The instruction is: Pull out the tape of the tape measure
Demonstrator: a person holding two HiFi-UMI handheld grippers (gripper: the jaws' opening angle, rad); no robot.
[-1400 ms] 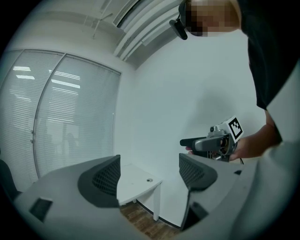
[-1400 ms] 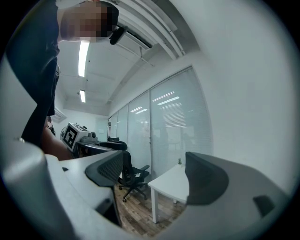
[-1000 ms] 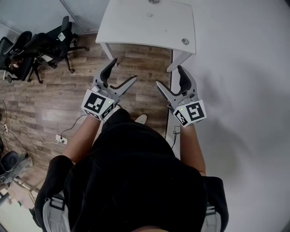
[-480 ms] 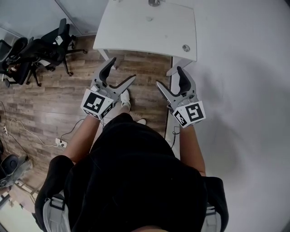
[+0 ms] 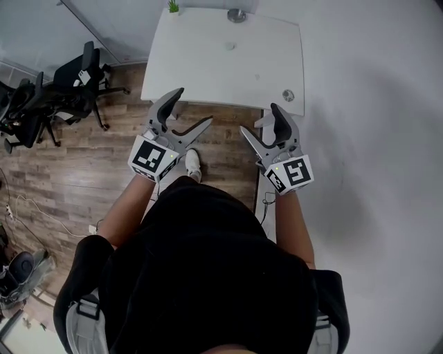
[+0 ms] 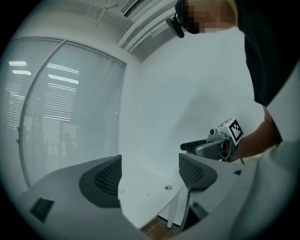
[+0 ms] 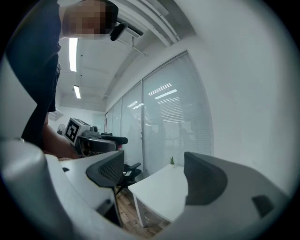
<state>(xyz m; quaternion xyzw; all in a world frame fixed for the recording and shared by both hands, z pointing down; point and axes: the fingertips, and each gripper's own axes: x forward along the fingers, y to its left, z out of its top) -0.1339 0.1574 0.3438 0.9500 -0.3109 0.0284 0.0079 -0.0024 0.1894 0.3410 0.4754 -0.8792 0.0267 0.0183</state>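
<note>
Fingers [image 6: 104, 178] of the left gripper [image 5: 192, 107] stood wide apart with nothing between them, and those of the right gripper [image 5: 258, 117] were spread just as wide and equally empty. No tape measure could be told for certain in any view. The likeliest candidate was a small round grey object [image 5: 237, 15] at the far edge of the white rectangular surface [image 5: 201, 66], too small to identify, so its long axis could not be read. It lay straight ahead of both grippers, beyond the full depth of the surface and well apart from either. It sat slightly more in line with the right gripper, so that one seemed the nearer. A flat round disc [image 5: 288, 95] sat near the surface's right near corner, and a small green plant [image 5: 173, 7] at its far left. Black office chairs [image 5: 76, 76] stood off to the left on the wood-plank floor [image 5: 83, 159].
</note>
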